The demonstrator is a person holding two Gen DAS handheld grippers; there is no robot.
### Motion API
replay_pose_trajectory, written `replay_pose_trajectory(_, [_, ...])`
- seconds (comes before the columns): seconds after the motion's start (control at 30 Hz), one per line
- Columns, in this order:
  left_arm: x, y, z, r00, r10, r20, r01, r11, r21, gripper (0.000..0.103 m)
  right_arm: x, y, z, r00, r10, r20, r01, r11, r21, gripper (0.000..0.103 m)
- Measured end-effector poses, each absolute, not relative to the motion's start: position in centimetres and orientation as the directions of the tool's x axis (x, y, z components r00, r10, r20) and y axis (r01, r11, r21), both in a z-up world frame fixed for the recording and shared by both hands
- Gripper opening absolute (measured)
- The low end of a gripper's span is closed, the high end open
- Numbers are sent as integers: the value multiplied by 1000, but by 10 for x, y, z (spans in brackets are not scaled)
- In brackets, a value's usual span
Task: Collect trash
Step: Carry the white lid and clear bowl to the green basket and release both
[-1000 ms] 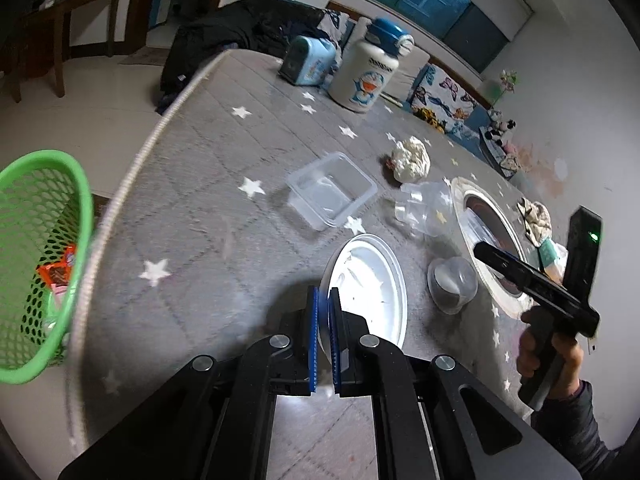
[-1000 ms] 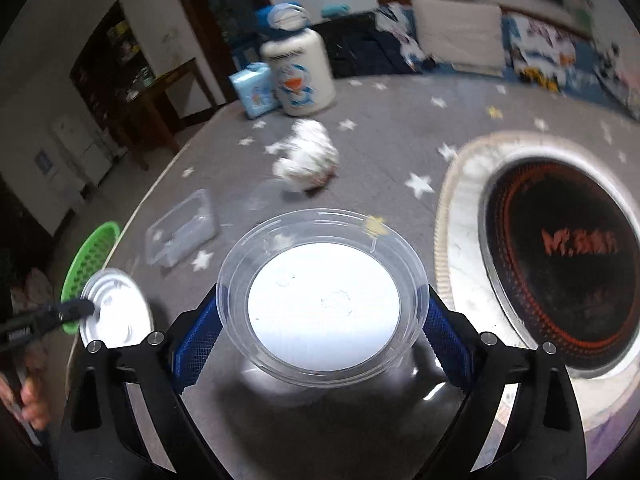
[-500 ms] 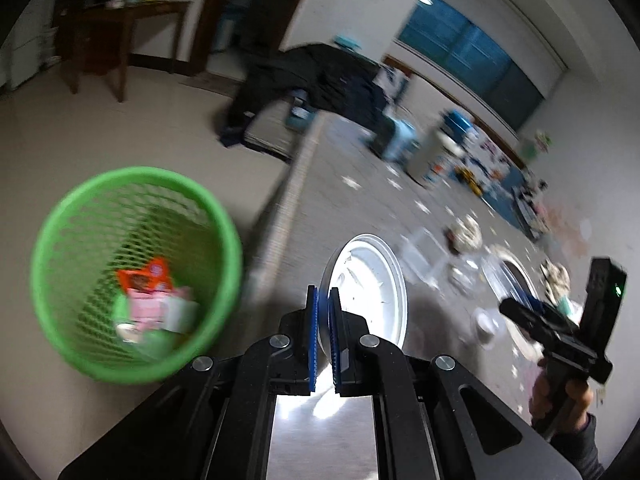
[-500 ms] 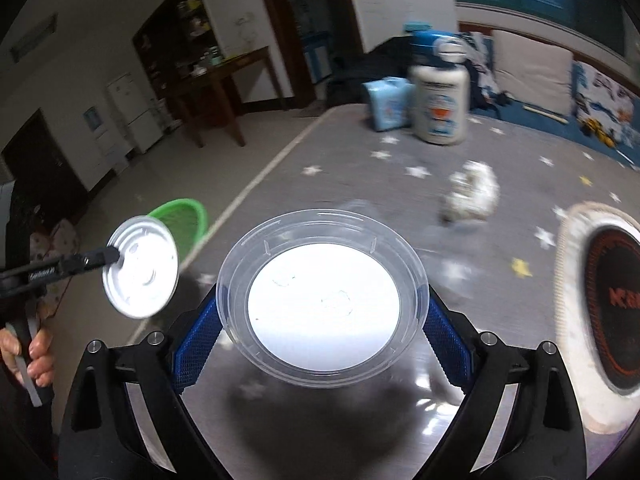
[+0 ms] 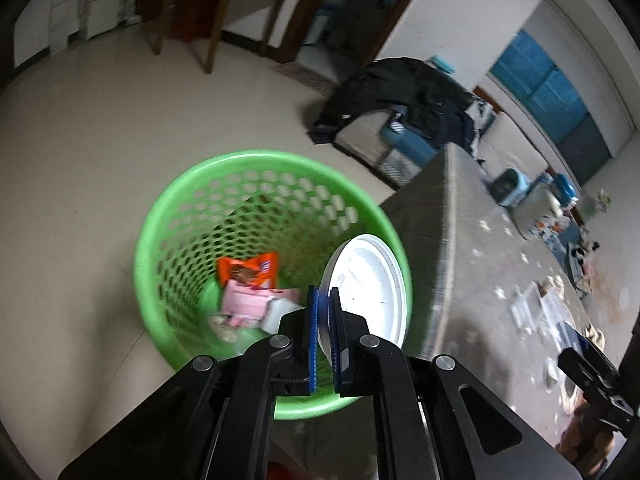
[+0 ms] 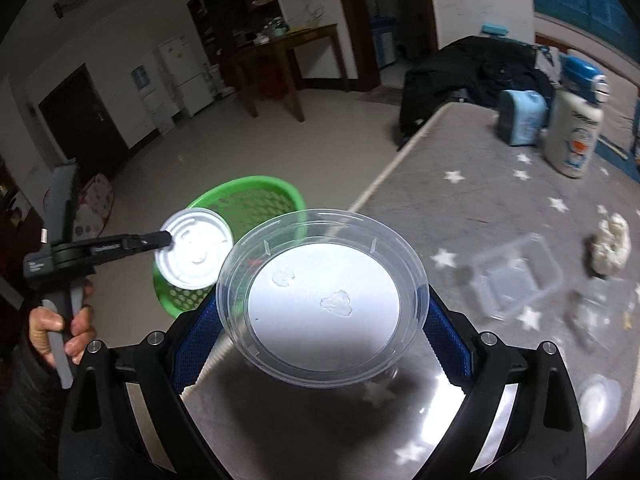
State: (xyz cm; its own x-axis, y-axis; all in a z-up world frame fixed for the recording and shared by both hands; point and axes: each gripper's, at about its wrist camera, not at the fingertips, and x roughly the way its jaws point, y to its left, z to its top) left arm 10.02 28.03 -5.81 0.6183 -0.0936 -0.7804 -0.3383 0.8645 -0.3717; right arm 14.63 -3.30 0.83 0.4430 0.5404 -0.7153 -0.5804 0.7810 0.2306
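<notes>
My left gripper is shut on the rim of a white round lid, which hangs over the green mesh basket on the floor. Wrappers lie in the basket's bottom. From the right wrist view the same left gripper pinches the lid above the basket. My right gripper is shut on a clear round plastic bowl, held over the table's edge beside the basket. Its blue pads press the bowl's sides.
On the grey star-patterned tablecloth lie a clear rectangular tub, a crumpled white tissue, a small clear cup, a white bottle and a blue box. A wooden table stands across the floor.
Both grippers swung left, off the table toward the basket. The white lid now hangs over the basket's mouth, and the clear bowl has come to the table's edge.
</notes>
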Motion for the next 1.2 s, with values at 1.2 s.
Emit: replay_pose_trajectory(1.2, [28,318,-75,580,49,-813,-488,820,-299,47,176,142,-52,238,506,-829,-691,688,222,93])
